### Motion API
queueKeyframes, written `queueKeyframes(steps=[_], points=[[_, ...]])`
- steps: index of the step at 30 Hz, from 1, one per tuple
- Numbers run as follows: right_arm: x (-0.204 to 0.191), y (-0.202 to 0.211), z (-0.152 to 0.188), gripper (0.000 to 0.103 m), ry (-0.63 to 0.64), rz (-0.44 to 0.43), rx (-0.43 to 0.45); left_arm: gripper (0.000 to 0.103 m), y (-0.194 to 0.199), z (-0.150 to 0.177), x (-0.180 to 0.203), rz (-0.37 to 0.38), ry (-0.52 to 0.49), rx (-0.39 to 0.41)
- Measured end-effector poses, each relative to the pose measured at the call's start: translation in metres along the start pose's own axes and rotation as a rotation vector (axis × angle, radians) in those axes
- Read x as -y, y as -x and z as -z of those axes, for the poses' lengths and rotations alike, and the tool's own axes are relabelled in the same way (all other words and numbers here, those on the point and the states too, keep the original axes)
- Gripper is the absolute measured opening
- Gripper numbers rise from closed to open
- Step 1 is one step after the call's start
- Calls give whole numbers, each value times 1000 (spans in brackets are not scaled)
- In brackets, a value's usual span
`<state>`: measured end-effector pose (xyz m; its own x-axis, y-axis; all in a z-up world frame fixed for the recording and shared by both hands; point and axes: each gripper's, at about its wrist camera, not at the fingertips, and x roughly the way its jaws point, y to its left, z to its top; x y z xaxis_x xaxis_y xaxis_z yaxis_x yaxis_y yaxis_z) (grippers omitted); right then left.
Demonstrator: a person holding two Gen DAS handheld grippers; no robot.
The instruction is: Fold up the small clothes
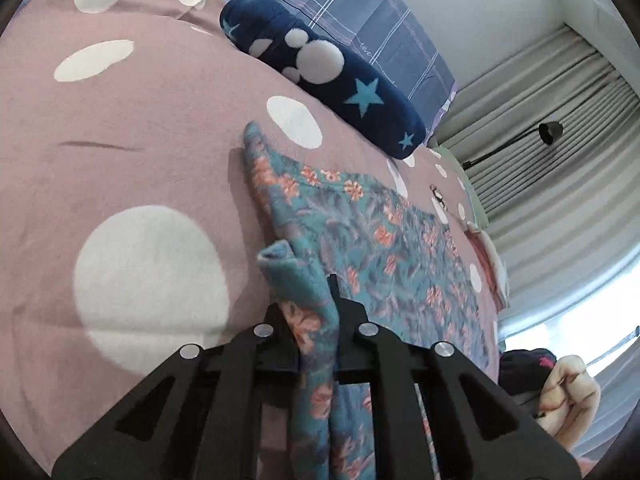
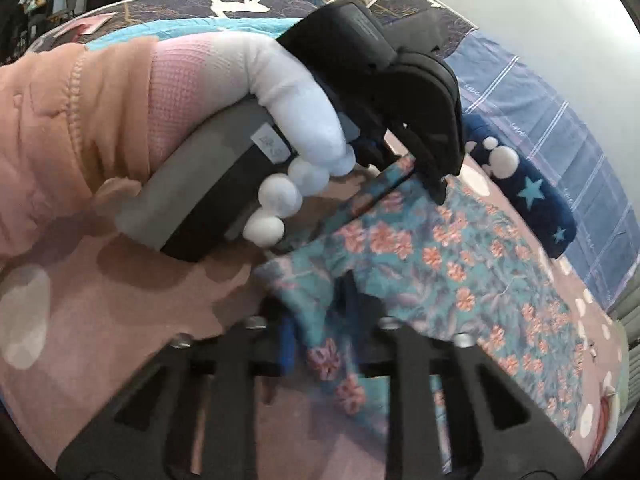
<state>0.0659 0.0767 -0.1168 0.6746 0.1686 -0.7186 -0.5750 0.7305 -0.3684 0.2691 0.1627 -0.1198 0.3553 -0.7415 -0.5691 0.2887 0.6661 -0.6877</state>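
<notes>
A small teal garment with orange flowers [image 1: 360, 232] lies spread on the pink polka-dot bed cover [image 1: 120, 152]. My left gripper [image 1: 310, 304] is shut on one bunched edge of it, with cloth hanging down between the fingers. In the right wrist view the same garment [image 2: 460, 264] stretches away to the right. My right gripper [image 2: 320, 312] is shut on a near corner of it. The left gripper [image 2: 436, 184], held by a white-gloved hand [image 2: 304, 120], pinches the garment's far edge just above and ahead of the right one.
A navy pillow with stars and white dots [image 1: 344, 80] lies at the bed's far side against a blue plaid sheet [image 1: 360, 12]. Grey curtains [image 1: 560, 168] and a black lamp [image 1: 550, 132] stand at the right. A pink sleeve [image 2: 60, 140] fills the left of the right wrist view.
</notes>
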Motion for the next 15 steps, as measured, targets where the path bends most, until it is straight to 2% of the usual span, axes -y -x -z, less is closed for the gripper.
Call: queueKeyframes(steps=[5, 9, 15], points=[[34, 21, 0, 10, -115, -91, 75, 10, 8, -8, 19, -1, -34, 20], [55, 47, 5, 10, -183, -90, 138, 10, 8, -12, 43, -23, -66, 35], [107, 73, 43, 10, -394, -174, 159, 10, 5, -8, 77, 22, -59, 86]])
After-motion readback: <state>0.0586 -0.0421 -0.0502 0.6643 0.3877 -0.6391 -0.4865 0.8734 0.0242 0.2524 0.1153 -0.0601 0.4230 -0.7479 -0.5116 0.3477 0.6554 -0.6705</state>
